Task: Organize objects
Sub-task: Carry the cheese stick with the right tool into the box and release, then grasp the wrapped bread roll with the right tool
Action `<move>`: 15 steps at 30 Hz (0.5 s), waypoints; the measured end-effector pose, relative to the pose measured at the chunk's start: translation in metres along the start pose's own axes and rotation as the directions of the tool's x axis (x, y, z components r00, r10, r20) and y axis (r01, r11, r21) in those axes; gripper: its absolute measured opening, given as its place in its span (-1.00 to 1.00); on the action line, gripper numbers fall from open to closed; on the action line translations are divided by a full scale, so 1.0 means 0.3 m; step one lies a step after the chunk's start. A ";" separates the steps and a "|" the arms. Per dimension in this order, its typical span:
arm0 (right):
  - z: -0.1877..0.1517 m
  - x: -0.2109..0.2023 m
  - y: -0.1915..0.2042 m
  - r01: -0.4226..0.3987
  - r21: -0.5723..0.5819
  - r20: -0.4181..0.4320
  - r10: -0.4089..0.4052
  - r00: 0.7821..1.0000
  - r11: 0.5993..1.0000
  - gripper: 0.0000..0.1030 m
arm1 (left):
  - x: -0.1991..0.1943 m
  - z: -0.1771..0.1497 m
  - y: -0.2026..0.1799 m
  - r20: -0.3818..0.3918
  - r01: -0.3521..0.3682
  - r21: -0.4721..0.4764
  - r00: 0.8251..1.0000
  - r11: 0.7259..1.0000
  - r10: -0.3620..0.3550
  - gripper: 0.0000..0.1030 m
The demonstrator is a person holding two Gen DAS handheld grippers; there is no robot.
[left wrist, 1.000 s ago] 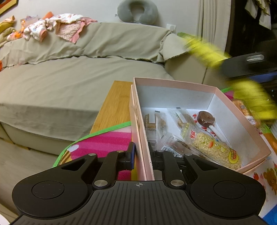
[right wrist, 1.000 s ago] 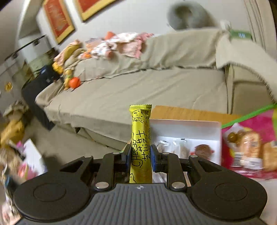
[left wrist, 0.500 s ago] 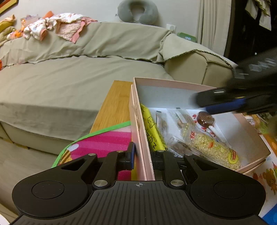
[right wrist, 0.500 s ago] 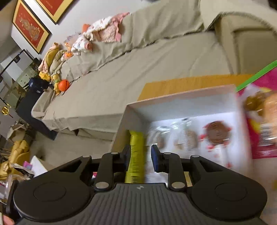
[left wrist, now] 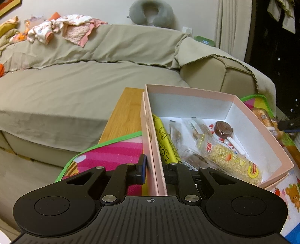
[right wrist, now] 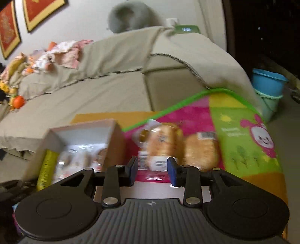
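A pink box (left wrist: 189,91) stands on the colourful mat. My left gripper (left wrist: 155,169) is shut on its near left wall, one finger inside and one outside. The yellow cheese snack bar (left wrist: 165,142) lies in the box along that wall, beside a long grain snack pack (left wrist: 228,159), a chocolate lollipop (left wrist: 223,129) and several small wrapped snacks. In the right wrist view the box (right wrist: 116,138) and the yellow bar (right wrist: 46,167) are at the lower left. My right gripper (right wrist: 151,171) is open and empty, facing two wrapped bread packs (right wrist: 180,146) on the mat (right wrist: 243,131).
The mat lies over a wooden table (left wrist: 125,112) in front of a beige sofa (left wrist: 75,84) with clothes and a grey neck pillow (left wrist: 151,13). Blue and green buckets (right wrist: 268,88) stand on the floor at the right. The right gripper's edge shows at the far right of the left wrist view (left wrist: 289,124).
My right gripper carried the yellow bar over the box, let it go inside along the left wall, then opened wider and swung right toward the bread packs. The left gripper has kept its hold.
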State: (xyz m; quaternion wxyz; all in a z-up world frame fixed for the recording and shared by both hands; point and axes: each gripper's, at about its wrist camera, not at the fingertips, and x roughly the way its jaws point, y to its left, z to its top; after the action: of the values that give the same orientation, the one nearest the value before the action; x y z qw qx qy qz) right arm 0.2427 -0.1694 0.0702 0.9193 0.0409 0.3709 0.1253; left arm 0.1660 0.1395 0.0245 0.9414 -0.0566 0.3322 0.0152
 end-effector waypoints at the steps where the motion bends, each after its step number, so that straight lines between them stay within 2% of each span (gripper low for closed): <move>1: -0.006 0.020 -0.006 0.019 -0.005 0.000 -0.019 1.000 1.000 -0.28 | -0.001 0.000 -0.001 -0.001 -0.001 0.002 1.000 1.000 0.001 -0.72; 3: -0.019 0.049 -0.022 0.043 -0.010 0.007 -0.043 0.999 0.999 -0.13 | -0.002 0.000 -0.004 -0.002 -0.004 0.004 1.000 1.000 0.004 -0.72; 7: 0.002 0.124 0.007 0.095 -0.055 0.037 -0.093 0.995 0.994 -0.08 | -0.002 0.001 -0.005 -0.002 -0.004 0.004 1.000 1.000 0.004 -0.72; 10: 0.033 0.190 0.034 0.112 -0.067 0.032 -0.110 0.993 0.991 0.24 | -0.002 0.000 -0.005 -0.002 -0.004 0.004 1.000 1.000 0.004 -0.72; 11: 0.040 0.210 0.037 0.116 -0.065 0.023 -0.115 0.993 0.991 0.28 | -0.002 0.000 -0.005 -0.002 -0.004 0.005 1.000 1.000 0.004 -0.72; 15: 0.041 0.253 0.035 0.109 -0.068 -0.008 -0.110 0.994 0.992 0.28 | -0.002 0.000 -0.005 0.000 -0.002 0.006 1.000 1.000 0.002 -0.72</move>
State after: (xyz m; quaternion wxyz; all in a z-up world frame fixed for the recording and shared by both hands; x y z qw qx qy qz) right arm 0.3019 -0.1392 0.0298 0.9235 -0.0113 0.3733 0.0875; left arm 0.1657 0.1379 0.0251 0.9415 -0.0536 0.3323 0.0152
